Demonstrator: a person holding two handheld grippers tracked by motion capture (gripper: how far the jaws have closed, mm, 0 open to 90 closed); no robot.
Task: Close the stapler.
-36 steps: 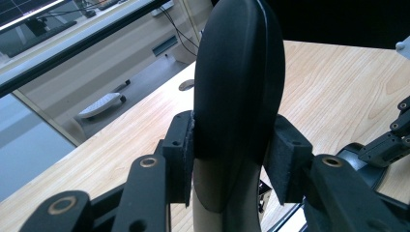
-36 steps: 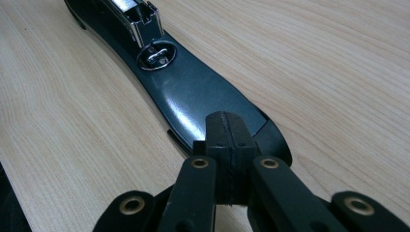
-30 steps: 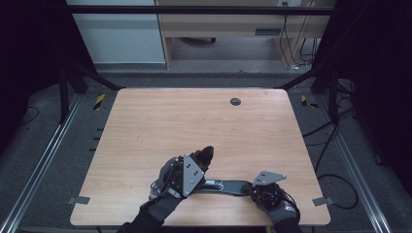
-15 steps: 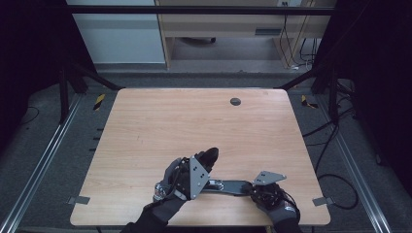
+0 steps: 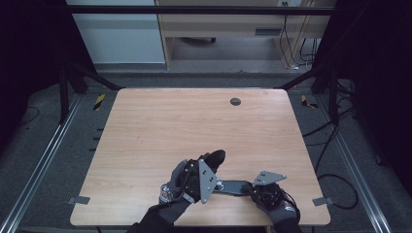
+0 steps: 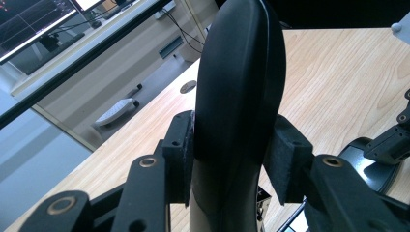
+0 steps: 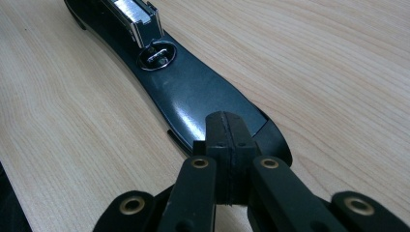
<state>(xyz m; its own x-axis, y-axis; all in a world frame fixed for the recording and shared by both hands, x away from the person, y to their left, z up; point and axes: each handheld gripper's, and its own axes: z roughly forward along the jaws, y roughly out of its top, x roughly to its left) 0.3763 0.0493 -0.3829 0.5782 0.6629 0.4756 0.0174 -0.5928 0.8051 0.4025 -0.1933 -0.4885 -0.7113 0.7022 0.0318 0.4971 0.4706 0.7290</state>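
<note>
A black stapler lies swung open near the table's front edge. Its upper arm (image 5: pixel 216 158) stands up, and my left gripper (image 5: pixel 208 170) is shut on it. In the left gripper view the pads (image 6: pixel 285 162) clamp that rounded black arm (image 6: pixel 239 82) from both sides. The flat base (image 5: pixel 235 187) lies on the wood, pointing right. My right gripper (image 5: pixel 251 188) is shut, its closed tips (image 7: pixel 227 133) resting on the end of the base (image 7: pixel 193 92) with nothing between them. The metal staple channel (image 7: pixel 133 14) shows at the far end.
The wooden table (image 5: pixel 194 121) has a round dark cable port (image 5: pixel 235 101) at the back. Metal frame rails (image 5: pixel 43 155) run along both sides. A cabinet (image 5: pixel 218 29) and cables (image 5: pixel 291 43) stand beyond the far edge.
My left gripper has shifted a little to the right with the stapler's upper arm in it. The right gripper and base have stayed put.
</note>
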